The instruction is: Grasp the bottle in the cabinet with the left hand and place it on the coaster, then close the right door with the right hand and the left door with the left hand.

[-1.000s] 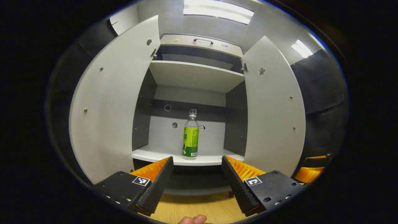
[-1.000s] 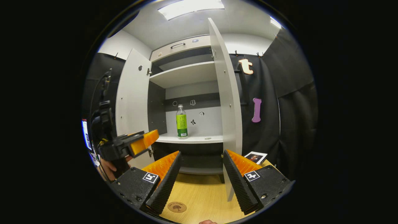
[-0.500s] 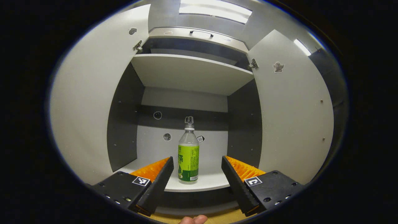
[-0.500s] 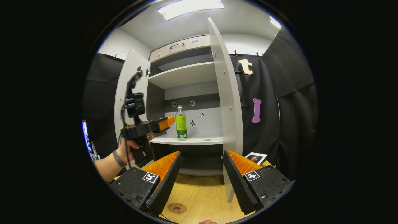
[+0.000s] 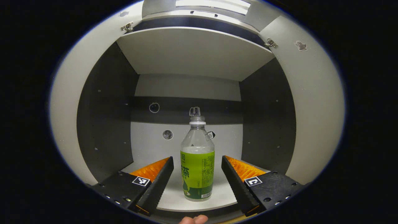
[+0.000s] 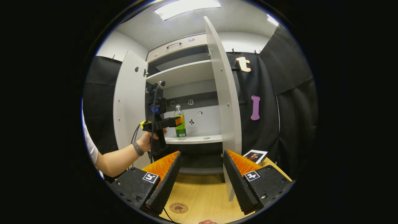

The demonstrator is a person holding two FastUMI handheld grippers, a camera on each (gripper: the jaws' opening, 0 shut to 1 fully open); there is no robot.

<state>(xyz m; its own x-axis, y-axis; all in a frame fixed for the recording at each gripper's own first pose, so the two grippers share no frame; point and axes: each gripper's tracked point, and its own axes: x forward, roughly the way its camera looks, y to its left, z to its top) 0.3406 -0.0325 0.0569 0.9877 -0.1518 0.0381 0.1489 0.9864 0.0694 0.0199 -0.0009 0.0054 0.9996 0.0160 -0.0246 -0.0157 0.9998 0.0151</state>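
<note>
Cabinet shelf [image 5: 174, 202] holds our bottle [image 5: 197, 165] at 12 o'clock between the left gripper's [image 5: 196, 177] parted fingers; closing off-centre could tip it. Right gripper [image 6: 199, 174] waits, fingers apart.

bottle [image 5: 197, 168]: middle of frame, on cabinet shelf [image 5: 174, 199]
coaster [image 6: 178, 207]: bottom of frame, on table [image 6: 202, 196]
</note>
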